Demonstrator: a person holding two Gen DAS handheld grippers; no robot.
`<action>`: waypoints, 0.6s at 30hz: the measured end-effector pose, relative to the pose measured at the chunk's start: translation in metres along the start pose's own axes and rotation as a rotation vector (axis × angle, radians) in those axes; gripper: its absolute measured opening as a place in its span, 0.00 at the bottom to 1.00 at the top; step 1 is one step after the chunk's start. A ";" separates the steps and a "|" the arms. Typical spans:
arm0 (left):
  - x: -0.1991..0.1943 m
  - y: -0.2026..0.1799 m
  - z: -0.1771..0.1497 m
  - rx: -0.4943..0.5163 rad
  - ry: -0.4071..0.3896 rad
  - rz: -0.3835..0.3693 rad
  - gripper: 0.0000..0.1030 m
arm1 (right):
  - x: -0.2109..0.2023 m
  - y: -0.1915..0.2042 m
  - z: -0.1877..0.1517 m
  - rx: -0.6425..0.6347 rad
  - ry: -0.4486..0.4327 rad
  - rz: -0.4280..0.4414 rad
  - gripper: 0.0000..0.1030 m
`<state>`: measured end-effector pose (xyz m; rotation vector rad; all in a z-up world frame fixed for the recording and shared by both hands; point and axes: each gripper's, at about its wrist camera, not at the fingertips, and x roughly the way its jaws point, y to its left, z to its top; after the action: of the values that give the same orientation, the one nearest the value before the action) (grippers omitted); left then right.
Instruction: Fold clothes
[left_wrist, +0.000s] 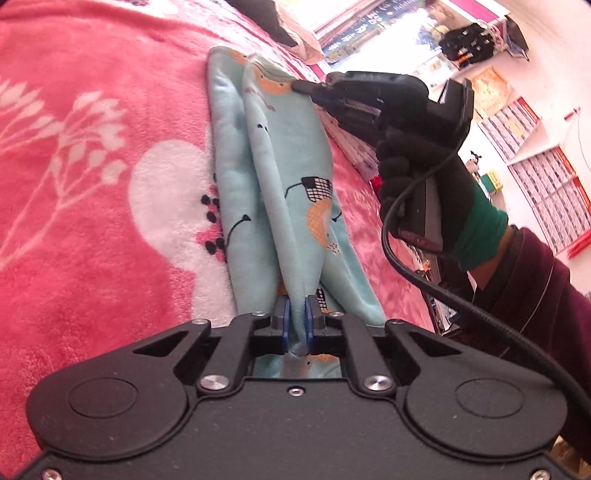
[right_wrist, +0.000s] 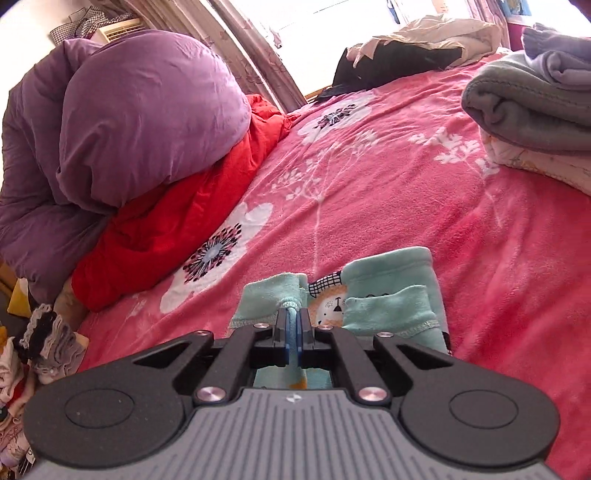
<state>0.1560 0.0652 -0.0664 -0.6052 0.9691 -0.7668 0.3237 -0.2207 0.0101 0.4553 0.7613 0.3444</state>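
Observation:
A light teal garment (left_wrist: 280, 177) with orange animal prints is stretched lengthwise over a pink flowered blanket (left_wrist: 92, 147). My left gripper (left_wrist: 296, 308) is shut on its near end, cloth bunched between the blue pads. My right gripper (left_wrist: 301, 88), held by a gloved hand, pinches the garment's far end. In the right wrist view my right gripper (right_wrist: 293, 317) is shut on a thin fold of the teal garment (right_wrist: 391, 295), whose hemmed edges lie just ahead on the blanket (right_wrist: 369, 192).
A purple duvet (right_wrist: 122, 122) lies on a red quilt (right_wrist: 177, 229) at the left. Folded grey and white clothes (right_wrist: 528, 107) are stacked at the right. Dark and cream clothing (right_wrist: 406, 48) lies by the window. Small garments (right_wrist: 40, 343) pile at the bed's left edge.

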 end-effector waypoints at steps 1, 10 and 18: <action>0.001 0.002 -0.001 -0.007 0.009 0.002 0.06 | 0.002 -0.003 0.000 0.003 0.004 -0.009 0.05; 0.001 0.011 -0.005 -0.047 0.037 -0.006 0.06 | 0.025 0.006 0.001 -0.067 0.077 -0.002 0.06; -0.025 -0.004 -0.001 0.046 -0.005 -0.008 0.36 | 0.014 0.014 0.005 -0.096 0.053 -0.029 0.11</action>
<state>0.1457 0.0824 -0.0516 -0.5709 0.9430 -0.7921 0.3349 -0.2041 0.0124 0.3460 0.7983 0.3650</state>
